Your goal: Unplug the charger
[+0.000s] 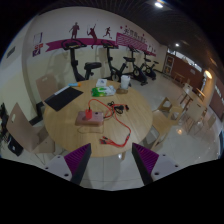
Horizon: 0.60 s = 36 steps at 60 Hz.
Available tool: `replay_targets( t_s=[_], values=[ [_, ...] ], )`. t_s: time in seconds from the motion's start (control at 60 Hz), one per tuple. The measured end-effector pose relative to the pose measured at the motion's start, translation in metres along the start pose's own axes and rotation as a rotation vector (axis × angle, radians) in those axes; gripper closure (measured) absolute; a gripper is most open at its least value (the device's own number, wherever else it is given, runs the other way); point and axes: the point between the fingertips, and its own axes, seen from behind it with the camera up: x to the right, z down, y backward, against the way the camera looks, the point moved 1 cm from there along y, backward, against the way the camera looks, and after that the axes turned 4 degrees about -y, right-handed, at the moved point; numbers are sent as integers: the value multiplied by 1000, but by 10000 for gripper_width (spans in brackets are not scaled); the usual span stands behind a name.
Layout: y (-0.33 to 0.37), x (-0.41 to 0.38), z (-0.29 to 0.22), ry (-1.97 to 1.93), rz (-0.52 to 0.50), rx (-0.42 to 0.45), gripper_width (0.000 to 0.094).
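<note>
A round wooden table point(70, 125) lies ahead of my gripper point(112, 158). On it, a red cable point(112, 133) runs from a small cardboard-coloured box point(91, 116) toward the table's near edge. A white and green item point(104, 90) sits at the far side of the table. I cannot make out a charger or a plug. My two fingers, with purple pads point(78, 156), stand wide apart above the near edge of the table, with nothing between them.
A dark flat laptop-like item point(62, 98) lies on the table's left. Wooden chairs point(20, 128) stand left and right point(168, 125) of the table. Exercise bikes point(128, 68) line a wall with sports figures point(90, 34) beyond.
</note>
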Motion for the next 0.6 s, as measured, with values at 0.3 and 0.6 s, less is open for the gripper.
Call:
replay_targets(
  t_s=[0.3, 0.6],
  values=[
    [-38, -62, -21, 11, -36, 17, 80],
    [-114, -116, -31, 20, -44, 123, 77]
  ],
)
